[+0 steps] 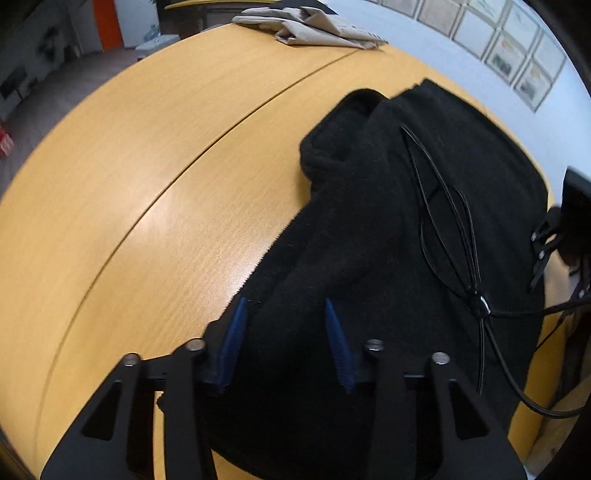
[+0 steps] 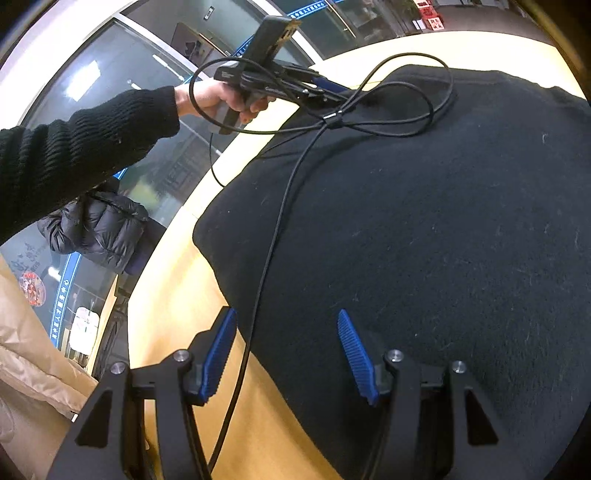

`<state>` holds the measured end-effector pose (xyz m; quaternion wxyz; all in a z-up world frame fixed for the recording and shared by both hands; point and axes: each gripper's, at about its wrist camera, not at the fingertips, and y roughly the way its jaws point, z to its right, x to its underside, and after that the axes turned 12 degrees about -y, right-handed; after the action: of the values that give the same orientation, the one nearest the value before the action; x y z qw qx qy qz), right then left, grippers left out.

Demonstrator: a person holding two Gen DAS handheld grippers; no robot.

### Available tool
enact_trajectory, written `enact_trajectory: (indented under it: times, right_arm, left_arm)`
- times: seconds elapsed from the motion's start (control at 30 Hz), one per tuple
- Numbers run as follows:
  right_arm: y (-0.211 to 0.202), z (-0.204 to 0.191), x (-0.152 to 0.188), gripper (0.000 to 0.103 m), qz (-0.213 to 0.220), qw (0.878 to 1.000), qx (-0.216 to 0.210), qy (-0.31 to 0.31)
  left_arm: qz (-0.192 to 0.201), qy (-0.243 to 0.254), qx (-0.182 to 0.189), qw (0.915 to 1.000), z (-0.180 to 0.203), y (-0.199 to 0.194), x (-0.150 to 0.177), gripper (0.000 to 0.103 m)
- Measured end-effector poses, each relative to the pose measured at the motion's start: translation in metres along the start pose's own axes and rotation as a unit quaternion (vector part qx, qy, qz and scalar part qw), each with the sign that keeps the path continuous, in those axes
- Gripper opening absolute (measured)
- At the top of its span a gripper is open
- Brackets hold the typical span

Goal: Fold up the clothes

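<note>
A black fleece garment (image 1: 399, 229) lies spread on the wooden table (image 1: 155, 177), with a zipper edge along its left side. It fills much of the right wrist view (image 2: 424, 229). My left gripper (image 1: 284, 306) is open, its blue fingers straddling the garment's near edge by the zipper. It also shows in the right wrist view (image 2: 332, 88), held in a hand at the garment's far side. My right gripper (image 2: 288, 321) is open, its blue fingers straddling the garment's near corner. Part of the right gripper shows in the left wrist view (image 1: 543, 251) at the far right.
A black cable (image 1: 454, 243) loops over the garment and runs between the right fingers (image 2: 258, 280). A beige folded garment (image 1: 310, 27) lies at the table's far end. A dark padded jacket (image 2: 99, 232) hangs beyond the table edge. Brown paper (image 2: 26, 354) sits at lower left.
</note>
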<state>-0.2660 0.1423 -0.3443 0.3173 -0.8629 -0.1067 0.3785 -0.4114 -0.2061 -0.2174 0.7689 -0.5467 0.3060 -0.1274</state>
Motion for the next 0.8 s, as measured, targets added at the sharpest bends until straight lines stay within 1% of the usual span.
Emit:
enact_trajectory:
  times: [0.07,0.1,0.2,0.27,0.33,0.43,0.5,0.53,0.6,0.63,0.67,0.7,0.73,0.77,0.8]
  right_arm:
    - [0.000,0.001,0.000,0.061,0.002,1.000,-0.001,0.002]
    - [-0.001,0.001,0.000,0.061,0.003,1.000,-0.002,0.002]
    - [-0.001,0.003,0.000,0.061,0.005,1.000,-0.004,0.005]
    - [-0.001,0.003,0.000,0.061,0.006,1.000,-0.005,0.005]
    - [-0.003,0.003,0.000,0.061,0.007,1.000,-0.003,0.005]
    - [-0.005,0.004,0.001,0.061,0.011,1.000,0.000,0.007]
    - [-0.007,0.006,0.003,0.061,0.013,1.000,0.004,0.009]
    - [-0.008,0.007,0.003,0.061,0.014,1.000,0.005,0.009]
    - [-0.008,0.008,0.003,0.061,0.012,1.000,0.005,0.009]
    - [-0.008,0.007,0.002,0.061,0.011,1.000,0.007,0.009]
    - [-0.009,0.007,0.002,0.061,0.011,1.000,0.009,0.011]
    - [-0.012,0.007,0.002,0.061,0.010,1.000,0.013,0.013]
    - [-0.018,0.007,0.002,0.061,0.013,1.000,0.017,0.018]
    - [-0.026,0.009,0.003,0.061,0.018,0.999,0.023,0.024]
    - [-0.037,0.011,0.005,0.061,0.027,0.999,0.032,0.032]
  left_arm:
    - [-0.005,-0.004,0.016,0.9999,-0.003,0.001,-0.001,0.020]
    - [-0.006,-0.003,0.020,0.9998,-0.004,0.001,-0.002,0.017]
    - [-0.005,-0.004,0.019,0.9998,-0.006,-0.004,-0.004,0.012]
    - [0.007,0.000,0.011,0.9999,-0.004,-0.016,-0.005,0.010]
    - [0.045,0.016,0.002,0.9988,0.003,-0.039,-0.004,0.010]
    - [0.107,0.023,-0.011,0.9939,0.008,-0.073,-0.001,0.010]
    - [0.136,0.015,-0.044,0.9896,0.001,-0.080,0.000,0.009]
    - [0.137,0.000,-0.067,0.9883,-0.007,-0.071,-0.003,0.009]
    - [0.098,-0.020,-0.102,0.9898,-0.021,-0.036,-0.013,0.016]
    - [0.076,-0.017,-0.121,0.9897,-0.020,-0.017,-0.013,0.018]
    - [0.066,-0.017,-0.130,0.9892,-0.022,-0.009,-0.011,0.018]
    - [0.070,-0.024,-0.130,0.9888,-0.023,-0.008,-0.008,0.018]
    - [0.082,-0.036,-0.124,0.9882,-0.025,-0.013,-0.006,0.018]
    - [0.097,-0.049,-0.118,0.9871,-0.027,-0.022,-0.001,0.021]
    - [0.115,-0.064,-0.113,0.9848,-0.029,-0.036,0.007,0.030]
